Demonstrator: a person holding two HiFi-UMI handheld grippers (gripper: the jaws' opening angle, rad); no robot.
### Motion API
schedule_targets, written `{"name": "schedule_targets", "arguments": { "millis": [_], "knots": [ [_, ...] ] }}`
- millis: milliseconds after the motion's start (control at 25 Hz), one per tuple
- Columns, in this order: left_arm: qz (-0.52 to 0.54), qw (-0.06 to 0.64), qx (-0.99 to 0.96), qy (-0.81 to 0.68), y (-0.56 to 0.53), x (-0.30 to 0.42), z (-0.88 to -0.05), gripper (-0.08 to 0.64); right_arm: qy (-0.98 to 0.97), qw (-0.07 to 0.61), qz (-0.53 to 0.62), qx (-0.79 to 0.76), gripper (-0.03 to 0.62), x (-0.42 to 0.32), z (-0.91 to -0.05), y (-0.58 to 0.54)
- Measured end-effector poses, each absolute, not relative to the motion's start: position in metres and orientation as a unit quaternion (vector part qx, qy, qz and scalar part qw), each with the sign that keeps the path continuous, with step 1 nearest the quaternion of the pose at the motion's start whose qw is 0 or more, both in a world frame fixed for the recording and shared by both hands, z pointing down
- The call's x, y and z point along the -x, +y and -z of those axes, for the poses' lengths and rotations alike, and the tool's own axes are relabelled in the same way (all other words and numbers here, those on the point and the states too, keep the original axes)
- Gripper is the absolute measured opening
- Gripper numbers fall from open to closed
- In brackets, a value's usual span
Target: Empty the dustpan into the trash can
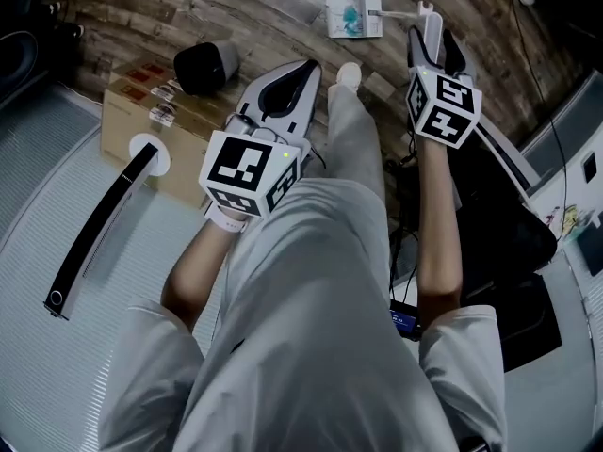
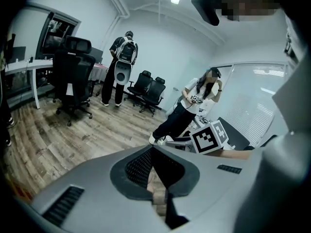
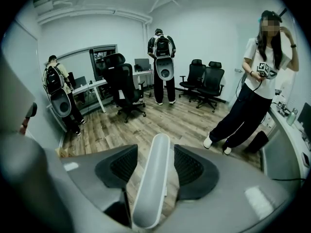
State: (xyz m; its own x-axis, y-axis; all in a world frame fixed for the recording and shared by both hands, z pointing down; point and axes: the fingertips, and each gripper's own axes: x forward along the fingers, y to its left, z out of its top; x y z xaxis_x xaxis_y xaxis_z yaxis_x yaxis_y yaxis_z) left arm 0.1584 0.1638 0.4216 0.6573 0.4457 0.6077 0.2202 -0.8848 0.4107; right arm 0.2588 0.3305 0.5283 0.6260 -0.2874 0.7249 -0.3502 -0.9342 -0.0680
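**Dustpan** point(image 1: 350, 12): we log it on the wood floor point(image 1: 273, 8) ahead of the person's feet, a white pan with teal scraps in it. Its pale handle point(image 3: 154, 178) rises towards the right side.

**Right gripper** point(image 3: 156, 152): its jaws stand wide apart. The handle runs lengthwise between them. Bare floor shows beside the handle on the left, and we read a narrow gap on the right as well (so no pad is pressing yet). In the head view we find this gripper point(image 1: 431, 38) at the handle's top end.

**Left gripper** point(image 2: 153, 148): its jaws are together and we see nothing between them. It hangs low over the person's knee, apart from the dustpan.

**Trash can** point(image 1: 203, 64): we take the black round vessel to be the can, though we are not certain of this. It sits off to the left by a cardboard box point(image 1: 132, 111), well apart from the pan.

**Step in hand**: we judge this to be the reach for the handle, with the grip not yet made. No emptying has begun.

**Next move calls for**: the right jaws need to close squarely on the handle. The lift should keep the pan's mouth level so that the scraps stay in. We then expect a carry leftward to the can, with the pan tipped only once its lip is over the opening.
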Motion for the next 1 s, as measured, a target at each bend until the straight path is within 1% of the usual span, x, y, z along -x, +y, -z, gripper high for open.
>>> {"name": "schedule_targets", "arguments": {
  "millis": [240, 280, 320, 400, 600, 1000],
  "knots": [
    [-0.374, 0.153, -0.896, 0.184, 0.162, -0.160, -0.434, 0.000, -0.176, 0.041, -0.414, -0.892, 0.243, -0.266, -0.551, 0.331],
    [-0.374, 0.154, -0.896, 0.183, 0.161, -0.161, -0.436, 0.000, -0.174, 0.040, -0.416, -0.891, 0.218, -0.266, -0.554, 0.331],
    [-0.373, 0.155, -0.896, 0.183, 0.161, -0.161, -0.437, 0.000, -0.169, 0.037, -0.418, -0.892, 0.155, -0.267, -0.556, 0.332],
    [-0.373, 0.157, -0.896, 0.181, 0.160, -0.161, -0.439, 0.000, -0.153, 0.026, -0.418, -0.895, 0.135, -0.269, -0.557, 0.337],
    [-0.379, 0.158, -0.894, 0.179, 0.158, -0.154, -0.444, 0.000, -0.131, 0.004, -0.423, -0.896, 0.127, -0.270, -0.555, 0.337],
    [-0.376, 0.156, -0.897, 0.173, 0.154, -0.147, -0.441, 0.000, -0.116, -0.011, -0.414, -0.903, 0.123, -0.268, -0.552, 0.345]
  ]
}}
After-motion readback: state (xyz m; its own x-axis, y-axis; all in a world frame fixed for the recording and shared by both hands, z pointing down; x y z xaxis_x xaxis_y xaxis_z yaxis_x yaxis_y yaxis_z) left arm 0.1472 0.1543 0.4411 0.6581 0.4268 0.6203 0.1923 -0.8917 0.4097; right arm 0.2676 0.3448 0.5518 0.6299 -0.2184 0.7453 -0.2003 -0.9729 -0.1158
